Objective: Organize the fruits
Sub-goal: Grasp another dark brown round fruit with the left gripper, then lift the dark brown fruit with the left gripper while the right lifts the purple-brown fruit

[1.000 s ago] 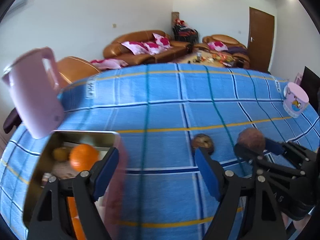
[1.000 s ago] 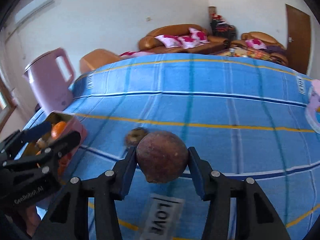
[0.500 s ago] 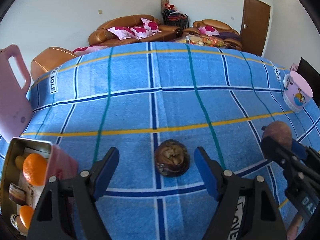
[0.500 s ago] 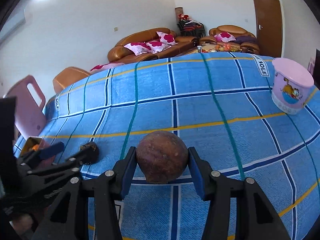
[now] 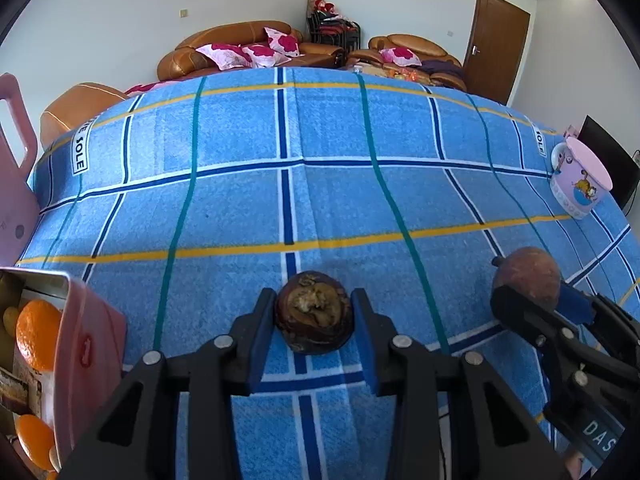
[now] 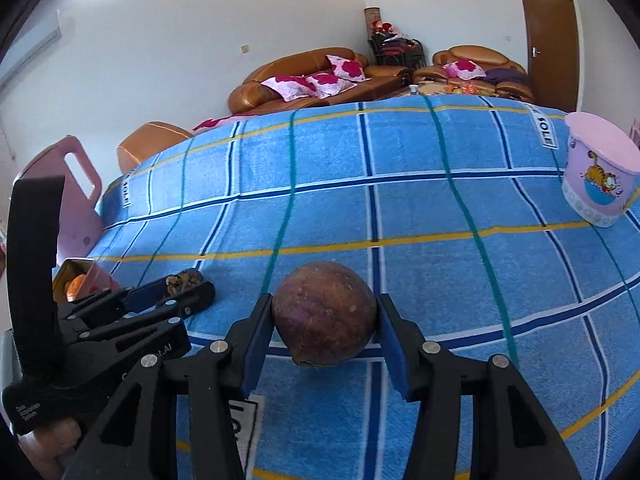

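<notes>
My left gripper (image 5: pixel 313 324) is shut on a dark brown wrinkled fruit (image 5: pixel 314 318) that rests low over the blue checked tablecloth (image 5: pixel 320 200); it also shows in the right wrist view (image 6: pixel 184 280). My right gripper (image 6: pixel 324 328) is shut on a round brown-purple fruit (image 6: pixel 324 314), held just above the cloth; that fruit also shows in the left wrist view (image 5: pixel 526 278). A pink tin box (image 5: pixel 80 344) at the left holds oranges (image 5: pixel 38 334).
A pink kettle (image 5: pixel 14 184) stands at the far left behind the tin. A pink cartoon cup (image 5: pixel 580 182) stands at the right edge of the table, also in the right wrist view (image 6: pixel 598 174). Sofas and a door lie beyond the table.
My left gripper swung right from the tin to the wrinkled fruit and closed on it. My right gripper kept hold of the round fruit and turned rightwards.
</notes>
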`<state>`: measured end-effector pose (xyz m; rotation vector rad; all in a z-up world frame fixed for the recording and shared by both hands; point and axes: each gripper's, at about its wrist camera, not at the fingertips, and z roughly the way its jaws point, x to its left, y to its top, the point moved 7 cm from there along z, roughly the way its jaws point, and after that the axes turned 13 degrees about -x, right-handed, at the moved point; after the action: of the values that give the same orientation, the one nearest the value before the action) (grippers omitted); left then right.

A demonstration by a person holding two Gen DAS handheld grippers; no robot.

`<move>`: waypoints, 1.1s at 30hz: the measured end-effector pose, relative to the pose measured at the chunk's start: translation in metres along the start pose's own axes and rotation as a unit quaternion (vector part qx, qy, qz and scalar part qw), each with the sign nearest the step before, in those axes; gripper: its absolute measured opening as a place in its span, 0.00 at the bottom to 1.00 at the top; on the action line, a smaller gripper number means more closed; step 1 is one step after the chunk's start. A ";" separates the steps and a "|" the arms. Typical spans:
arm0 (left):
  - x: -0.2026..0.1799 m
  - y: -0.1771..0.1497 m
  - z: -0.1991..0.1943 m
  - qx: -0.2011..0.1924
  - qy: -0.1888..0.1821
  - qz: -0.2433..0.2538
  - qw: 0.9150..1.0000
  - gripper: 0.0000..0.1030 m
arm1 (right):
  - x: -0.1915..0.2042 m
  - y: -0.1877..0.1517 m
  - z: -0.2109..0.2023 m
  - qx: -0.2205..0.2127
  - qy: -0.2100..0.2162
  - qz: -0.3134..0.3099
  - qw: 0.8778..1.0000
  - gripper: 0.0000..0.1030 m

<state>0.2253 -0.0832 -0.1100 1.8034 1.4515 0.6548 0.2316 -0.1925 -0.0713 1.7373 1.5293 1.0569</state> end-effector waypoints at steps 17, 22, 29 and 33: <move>0.011 0.008 -0.021 -0.051 0.034 0.003 0.998 0.38 | 0.004 0.002 -0.001 -0.008 0.021 0.010 1.000 0.51; 0.012 0.012 -0.025 -0.064 0.043 0.002 0.997 0.38 | 0.006 0.004 -0.004 -0.017 0.022 0.005 1.000 0.51; 0.012 0.015 -0.031 -0.079 0.048 0.001 0.996 0.38 | 0.007 0.005 -0.009 -0.030 0.021 0.001 0.999 0.51; 0.014 0.015 -0.035 -0.088 0.049 -0.003 0.995 0.38 | 0.008 0.005 -0.012 -0.035 0.022 0.001 0.999 0.51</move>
<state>0.2115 -0.0634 -0.0779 1.6498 1.4151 0.8529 0.2241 -0.1864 -0.0595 1.6774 1.5004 1.1435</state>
